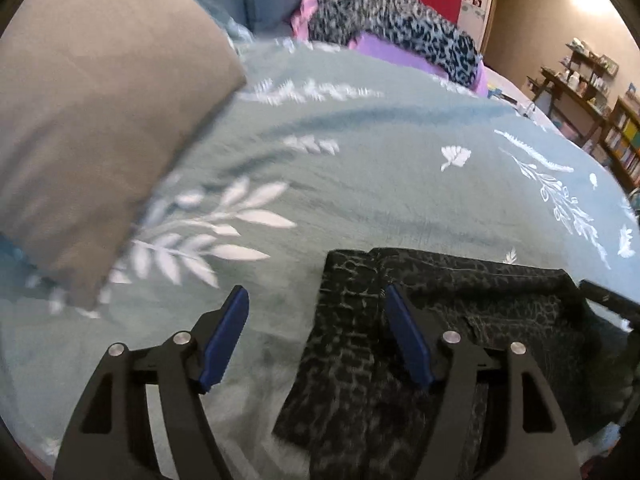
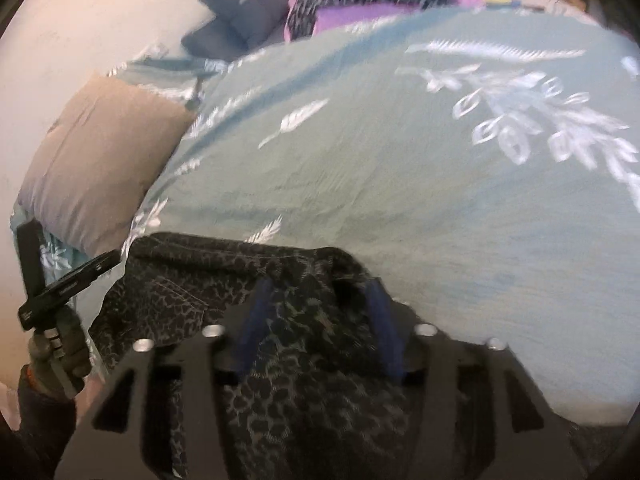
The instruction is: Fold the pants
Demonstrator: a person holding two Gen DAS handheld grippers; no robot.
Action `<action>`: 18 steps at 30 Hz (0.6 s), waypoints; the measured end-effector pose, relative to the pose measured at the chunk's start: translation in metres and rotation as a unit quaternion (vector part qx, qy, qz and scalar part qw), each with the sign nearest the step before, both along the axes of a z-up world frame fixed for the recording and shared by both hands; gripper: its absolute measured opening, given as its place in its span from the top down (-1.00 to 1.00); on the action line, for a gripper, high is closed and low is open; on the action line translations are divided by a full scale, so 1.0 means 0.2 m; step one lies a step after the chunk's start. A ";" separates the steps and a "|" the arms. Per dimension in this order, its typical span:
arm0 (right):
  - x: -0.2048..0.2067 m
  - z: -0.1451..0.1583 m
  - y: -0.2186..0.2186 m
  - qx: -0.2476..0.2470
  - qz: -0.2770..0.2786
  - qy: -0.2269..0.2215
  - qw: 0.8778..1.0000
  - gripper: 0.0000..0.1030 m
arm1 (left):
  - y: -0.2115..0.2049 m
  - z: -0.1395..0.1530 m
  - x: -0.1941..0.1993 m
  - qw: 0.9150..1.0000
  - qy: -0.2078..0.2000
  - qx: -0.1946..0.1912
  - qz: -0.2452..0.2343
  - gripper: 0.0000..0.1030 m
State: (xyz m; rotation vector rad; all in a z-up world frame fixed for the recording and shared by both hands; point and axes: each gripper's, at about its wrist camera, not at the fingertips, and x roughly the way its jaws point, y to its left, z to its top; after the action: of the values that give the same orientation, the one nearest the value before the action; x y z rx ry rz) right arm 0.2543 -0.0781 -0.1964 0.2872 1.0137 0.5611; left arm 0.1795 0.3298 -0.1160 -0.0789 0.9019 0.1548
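The pants [image 1: 440, 320], dark with a pale crackled print, lie on the bed [image 1: 380, 184] at about five o'clock in the left wrist view, already gathered into a compact block with a straight edge facing nine o'clock, which suggests the fold is well along. The left gripper [image 1: 316, 320] hangs just above that edge with its jaws wide and nothing between them; one blue pad sits over the bare bedspread, the other over the cloth, so it straddles the left border of the stack, probably placed to take or press that edge next. In the right wrist view the pants [image 2: 280, 320] fill the six o'clock region and the cloth rises in a hump between and over the blue pads of the right gripper [image 2: 320, 300]; the jaws look parted rather than closed, but the fabric and the blur hide whether they pinch anything, so I cannot tell. That bunching reads as the right side being lifted or pushed toward the middle while the left side waits. The brown pillow [image 1: 100, 128] lies at ten o'clock, well apart from the work, and a pile of leopard-print and purple bedding [image 1: 400, 24] sits at twelve o'clock by the far edge, leaving the near bedspread as the folding surface.
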 end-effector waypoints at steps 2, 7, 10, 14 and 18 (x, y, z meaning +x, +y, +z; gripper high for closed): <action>-0.04 0.03 -0.05 0.006 -0.004 -0.005 1.000 -0.04 | -0.07 0.07 -0.07 1.000 -0.021 0.022 -0.005 -0.37; -0.23 0.07 -0.16 -0.016 -0.005 -0.023 1.000 -0.04 | -0.33 0.14 -0.21 0.996 -0.052 0.039 -0.068 -0.37; -0.33 0.08 -0.21 -0.034 -0.016 -0.037 0.999 -0.04 | -0.47 0.08 -0.25 0.992 -0.046 0.021 -0.113 -0.37; -0.38 -0.01 -0.29 -0.039 -0.036 -0.016 0.998 -0.04 | -0.55 -0.09 -0.26 0.993 -0.013 0.013 -0.120 -0.37; -0.37 -0.15 -0.33 -0.046 -0.046 0.019 0.998 -0.04 | -0.54 -0.26 -0.24 0.994 0.024 0.025 -0.101 -0.37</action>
State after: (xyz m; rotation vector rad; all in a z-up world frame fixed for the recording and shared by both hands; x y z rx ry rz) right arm 0.1811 -0.1446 -0.2256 0.2624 1.0545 0.4262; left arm 0.1322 0.2213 -0.1686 0.0620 0.9470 -0.0094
